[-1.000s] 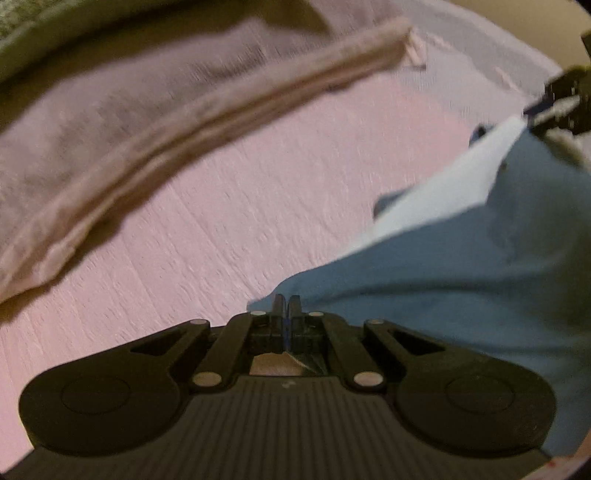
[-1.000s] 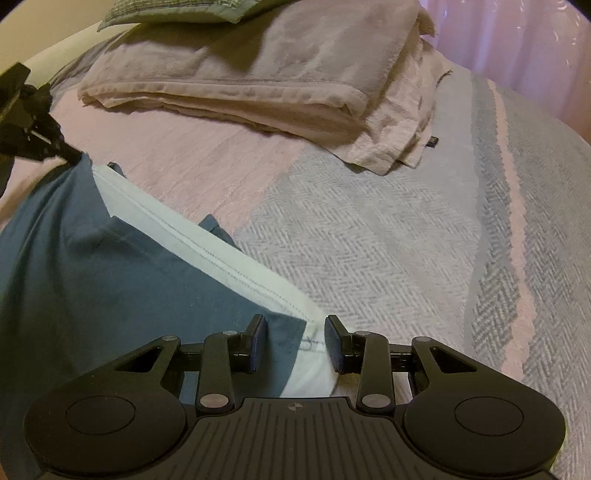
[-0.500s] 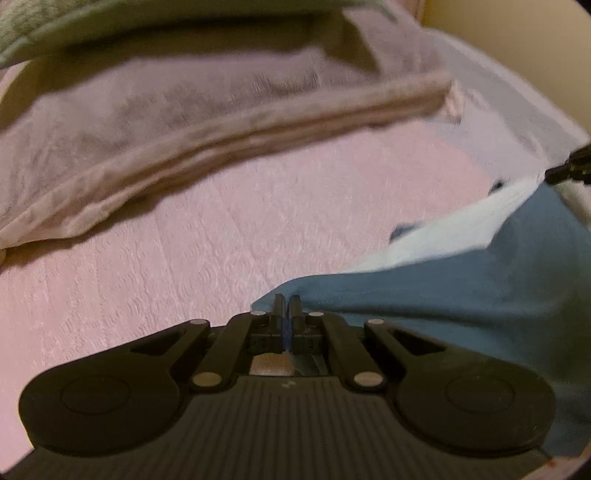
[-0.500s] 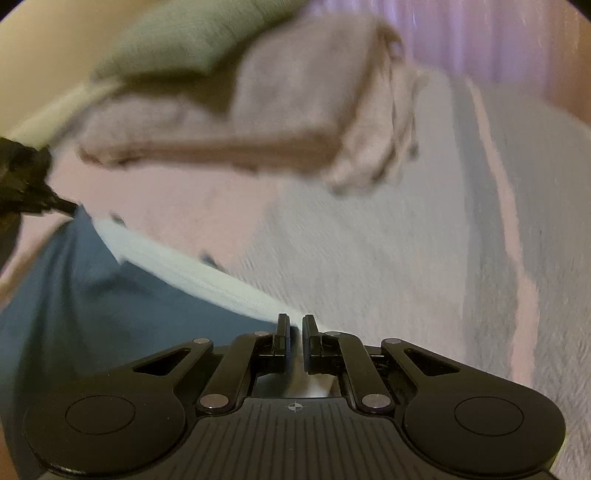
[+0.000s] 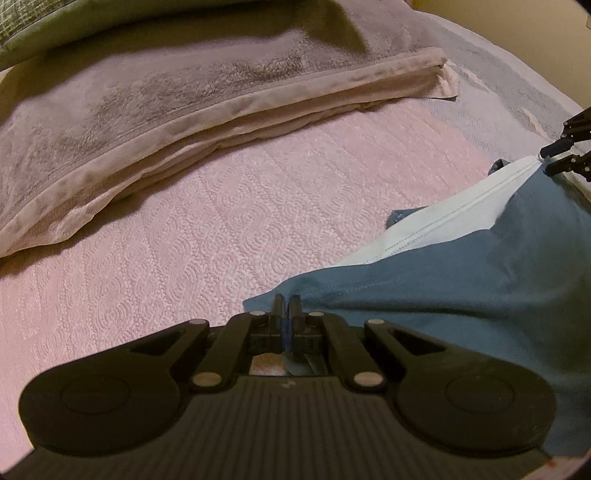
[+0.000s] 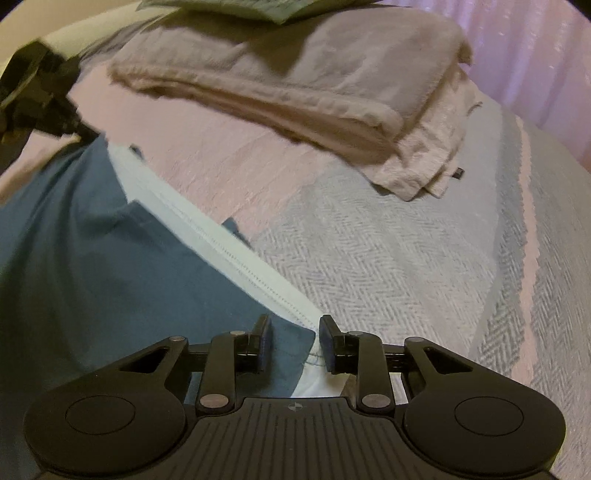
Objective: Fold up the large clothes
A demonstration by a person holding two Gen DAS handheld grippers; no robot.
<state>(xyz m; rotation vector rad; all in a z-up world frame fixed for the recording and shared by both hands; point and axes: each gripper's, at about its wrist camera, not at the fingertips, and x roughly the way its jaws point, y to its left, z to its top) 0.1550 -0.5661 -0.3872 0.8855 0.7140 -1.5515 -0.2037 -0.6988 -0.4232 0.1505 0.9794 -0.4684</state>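
Observation:
A blue garment [image 5: 461,295] with a pale stitched hem band [image 5: 454,210] stretches between both grippers over the bed. My left gripper [image 5: 286,308] is shut on the garment's blue corner. From the right wrist view that gripper [image 6: 79,129] appears as a dark tip at the garment's far corner. My right gripper [image 6: 295,332] stands open, its two fingers on either side of the garment [image 6: 92,258] edge where the pale hem [image 6: 229,254] ends. In the left wrist view, the right gripper [image 5: 554,158] shows at the far right edge with its fingers apart around the hem.
A stack of folded beige blankets [image 5: 184,96] [image 6: 295,85] lies further back on the bed, with a green cushion [image 6: 236,7] on top. The bedspread is pink [image 5: 184,240] on the left and grey herringbone [image 6: 388,258] on the right. A pink curtain [image 6: 535,55] hangs behind.
The right gripper's fingers, nearly shut on the hem half a second ago, have spread apart. Both views have steadied after a blurred move; the left gripper kept its hold.

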